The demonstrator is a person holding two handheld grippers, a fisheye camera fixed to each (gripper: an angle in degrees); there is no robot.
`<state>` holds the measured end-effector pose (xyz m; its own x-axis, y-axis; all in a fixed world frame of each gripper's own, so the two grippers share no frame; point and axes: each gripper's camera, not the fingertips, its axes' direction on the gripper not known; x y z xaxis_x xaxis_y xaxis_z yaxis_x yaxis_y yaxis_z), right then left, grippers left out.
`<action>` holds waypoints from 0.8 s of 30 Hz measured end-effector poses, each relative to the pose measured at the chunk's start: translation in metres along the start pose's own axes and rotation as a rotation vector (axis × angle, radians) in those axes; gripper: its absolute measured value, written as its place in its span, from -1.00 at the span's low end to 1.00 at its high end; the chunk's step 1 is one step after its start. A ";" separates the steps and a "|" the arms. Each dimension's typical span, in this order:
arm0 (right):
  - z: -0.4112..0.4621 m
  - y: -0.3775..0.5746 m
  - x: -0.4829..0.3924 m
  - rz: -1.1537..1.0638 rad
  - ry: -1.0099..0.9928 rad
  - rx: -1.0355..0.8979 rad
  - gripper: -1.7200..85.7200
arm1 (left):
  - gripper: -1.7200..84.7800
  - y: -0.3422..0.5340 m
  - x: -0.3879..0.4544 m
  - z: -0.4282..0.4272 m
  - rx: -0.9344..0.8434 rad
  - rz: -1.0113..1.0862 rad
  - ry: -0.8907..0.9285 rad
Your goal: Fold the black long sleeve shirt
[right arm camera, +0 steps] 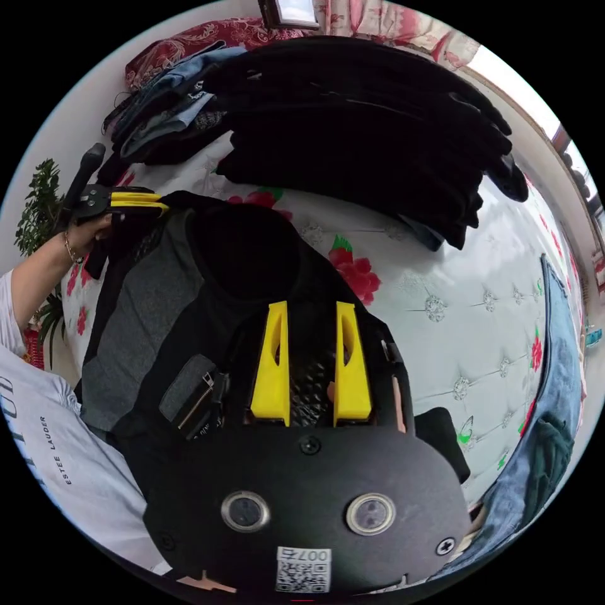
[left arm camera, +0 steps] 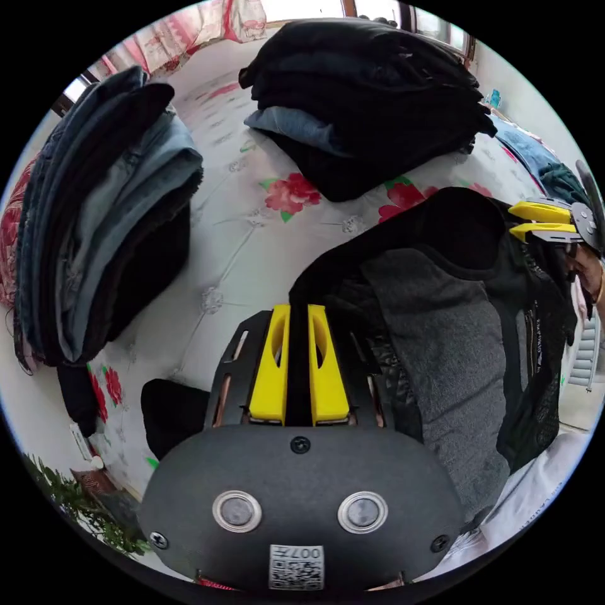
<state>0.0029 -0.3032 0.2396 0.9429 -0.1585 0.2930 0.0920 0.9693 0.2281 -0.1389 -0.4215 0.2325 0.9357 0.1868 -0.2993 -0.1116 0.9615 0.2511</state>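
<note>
1. Both views are bright with even daylight from windows (left arm camera: pixel 302 7) at the far rim, where the glass blows out white.
2. Shadows on the bed (left arm camera: pixel 252 239) are soft.
3. The black stack (right arm camera: pixel 365 126) beyond the right gripper (right arm camera: pixel 310 362) loses its fold detail.
4. Fisheye bending curves everything near the edges; focus stays sharp.

The black long sleeve shirt (left arm camera: pixel 441 353) is matt cloth with a rougher grey knit panel. Both grippers' jaws look like smooth yellow plastic on matt black housings. The bed cover (left arm camera: pixel 252 252) is smooth tufted floral fabric; the stacked jeans (left arm camera: pixel 94 220) at left are denim.
</note>
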 end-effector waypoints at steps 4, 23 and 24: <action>0.002 0.000 0.017 -0.043 0.093 -0.015 -0.91 | -0.96 0.016 -0.063 0.005 0.007 -0.105 0.229; 0.017 -0.049 0.015 0.144 -0.859 0.166 -0.87 | -0.97 0.095 -0.131 -0.049 0.215 -0.159 0.648; 0.011 -0.049 0.017 0.150 -0.875 0.208 -0.89 | -0.97 0.097 -0.131 -0.048 0.209 -0.160 0.625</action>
<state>0.0108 -0.3553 0.2440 0.3532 -0.2021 0.9135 -0.1516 0.9511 0.2691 -0.2881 -0.3431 0.2512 0.5589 0.1871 -0.8078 0.1379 0.9396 0.3131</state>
